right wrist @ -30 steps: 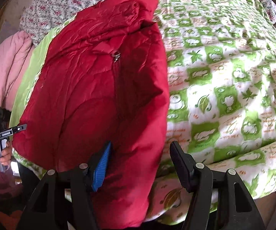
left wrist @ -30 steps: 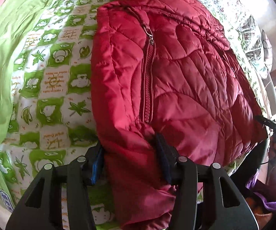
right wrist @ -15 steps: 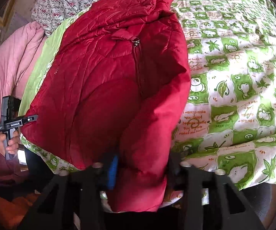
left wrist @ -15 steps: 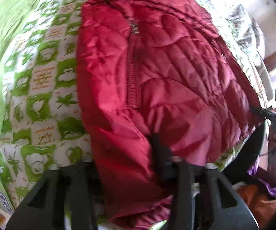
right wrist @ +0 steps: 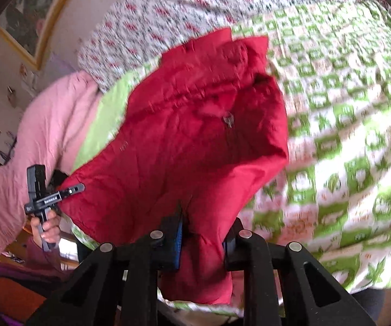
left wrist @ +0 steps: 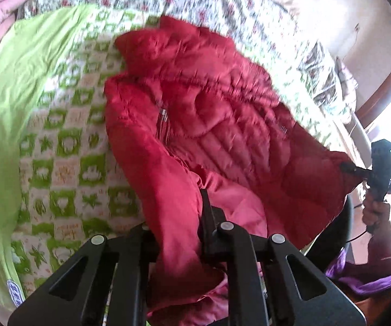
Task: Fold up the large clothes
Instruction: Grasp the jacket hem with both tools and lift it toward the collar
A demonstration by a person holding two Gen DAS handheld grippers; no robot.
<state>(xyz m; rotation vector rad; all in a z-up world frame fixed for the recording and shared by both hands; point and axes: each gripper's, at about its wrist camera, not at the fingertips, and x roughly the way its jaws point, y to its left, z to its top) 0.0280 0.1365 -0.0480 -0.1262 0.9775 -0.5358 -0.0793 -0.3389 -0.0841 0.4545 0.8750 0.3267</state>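
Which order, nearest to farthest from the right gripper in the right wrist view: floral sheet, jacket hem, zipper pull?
1. Jacket hem: bunched between the right gripper fingers, whose jaws are closing.
2. Zipper pull: up the middle of the red jacket.
3. Floral sheet: beyond the jacket's collar, at the top.

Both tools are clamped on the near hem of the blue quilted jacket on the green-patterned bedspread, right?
Not blue: the quilted jacket is red, as the left wrist view shows. The rest holds: the left tool and right tool are closing on its near hem, fabric between the fingers, over the green-patterned bedspread.
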